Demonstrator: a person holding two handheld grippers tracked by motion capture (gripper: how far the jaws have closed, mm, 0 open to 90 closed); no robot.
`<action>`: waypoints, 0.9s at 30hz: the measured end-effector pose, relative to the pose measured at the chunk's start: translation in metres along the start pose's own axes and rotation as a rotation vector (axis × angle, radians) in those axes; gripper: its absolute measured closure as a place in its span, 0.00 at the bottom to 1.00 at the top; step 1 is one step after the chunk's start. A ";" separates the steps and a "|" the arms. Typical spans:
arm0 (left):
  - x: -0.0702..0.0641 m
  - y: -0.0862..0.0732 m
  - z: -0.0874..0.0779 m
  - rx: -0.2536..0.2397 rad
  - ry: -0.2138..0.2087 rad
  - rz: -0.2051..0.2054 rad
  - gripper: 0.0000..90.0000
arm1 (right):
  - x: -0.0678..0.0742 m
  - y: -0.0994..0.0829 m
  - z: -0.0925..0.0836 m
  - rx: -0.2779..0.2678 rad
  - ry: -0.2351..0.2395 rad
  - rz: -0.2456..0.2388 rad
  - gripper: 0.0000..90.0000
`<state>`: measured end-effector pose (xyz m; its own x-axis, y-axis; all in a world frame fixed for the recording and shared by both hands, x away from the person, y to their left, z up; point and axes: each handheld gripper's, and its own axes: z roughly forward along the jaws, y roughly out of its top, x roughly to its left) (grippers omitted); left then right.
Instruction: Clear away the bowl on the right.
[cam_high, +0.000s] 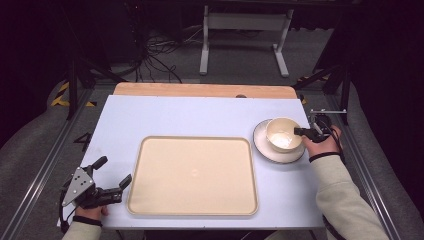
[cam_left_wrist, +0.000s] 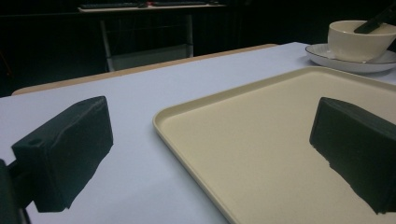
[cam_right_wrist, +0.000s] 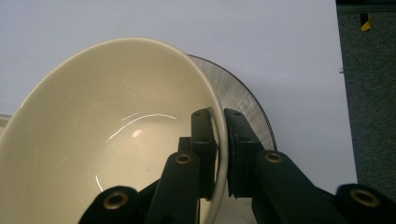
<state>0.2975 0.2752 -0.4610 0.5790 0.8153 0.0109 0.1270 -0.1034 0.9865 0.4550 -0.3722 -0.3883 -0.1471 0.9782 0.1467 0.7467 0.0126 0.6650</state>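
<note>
A cream bowl (cam_high: 282, 134) (cam_right_wrist: 107, 140) stands on a white plate (cam_high: 265, 150) (cam_right_wrist: 243, 100) at the right of the table. My right gripper (cam_high: 301, 132) (cam_right_wrist: 219, 140) is shut on the bowl's right rim, one jaw inside, one outside. A large beige tray (cam_high: 192, 175) (cam_left_wrist: 261, 140) lies in the middle. My left gripper (cam_high: 114, 172) (cam_left_wrist: 210, 154) rests low at the front left, open and holding nothing, its right jaw over the tray's edge. The bowl (cam_left_wrist: 357, 39) and plate (cam_left_wrist: 327, 58) show far off in the left gripper view.
The light blue table top (cam_high: 175, 115) has a wooden strip (cam_high: 200, 90) along its far edge. Metal rails run along both sides. A white stand (cam_high: 245, 35) and cables lie on the floor beyond.
</note>
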 end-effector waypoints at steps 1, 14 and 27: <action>0.000 0.000 0.000 0.000 0.000 0.000 0.00 | 0.000 0.001 -0.001 -0.001 0.004 -0.001 0.93; 0.000 0.000 0.000 -0.001 -0.002 -0.003 0.00 | 0.010 0.021 -0.029 0.033 0.012 -0.010 0.93; 0.000 0.000 0.000 -0.001 -0.002 -0.002 0.00 | 0.016 0.032 -0.045 0.037 0.037 -0.014 0.93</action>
<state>0.2976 0.2755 -0.4610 0.5802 0.8144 0.0090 0.1274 -0.1017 0.9866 0.4473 -0.3657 -0.3319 -0.1808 0.9696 0.1648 0.7677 0.0343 0.6399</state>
